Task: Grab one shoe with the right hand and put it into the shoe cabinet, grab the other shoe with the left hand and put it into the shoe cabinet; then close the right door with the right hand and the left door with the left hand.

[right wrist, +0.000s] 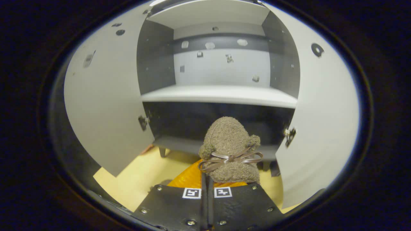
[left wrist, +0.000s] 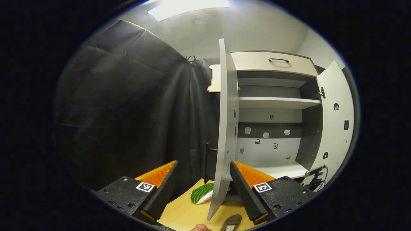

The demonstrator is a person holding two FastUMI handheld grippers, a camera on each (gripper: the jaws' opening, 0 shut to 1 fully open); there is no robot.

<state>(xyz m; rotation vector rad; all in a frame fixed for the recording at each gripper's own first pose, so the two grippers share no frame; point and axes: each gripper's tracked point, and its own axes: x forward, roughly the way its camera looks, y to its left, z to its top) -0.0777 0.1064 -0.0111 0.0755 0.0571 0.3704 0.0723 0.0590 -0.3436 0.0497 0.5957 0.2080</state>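
Slipper [right wrist: 229, 147], brown fuzzy w/ ribbon bow, pinched in my right gripper [right wrist: 207, 179], held near the shoe cabinet [right wrist: 221, 93] below its white shelf, both doors open. My left gripper [left wrist: 202, 179] spread wide, straddling left door [left wrist: 226, 128] edge; green-striped slipper [left wrist: 202, 193] on wood floor.

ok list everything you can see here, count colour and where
shoe cabinet: one, white with dark grey inner walls, ahead on the floor, both doors open
doors: two, white, swung outward on either side
drawer: one, pale, dark handle, top of cabinet
slipper: one, fuzzy brown with a ribbon bow, held before the lowest compartment
striped object: one, green and white, on the floor by the left door
floor: one, yellow wood
finger: one tip, bottom edge
left hand-held gripper: one, open, straddling the left door's edge
right hand-held gripper: one, shut on the slipper
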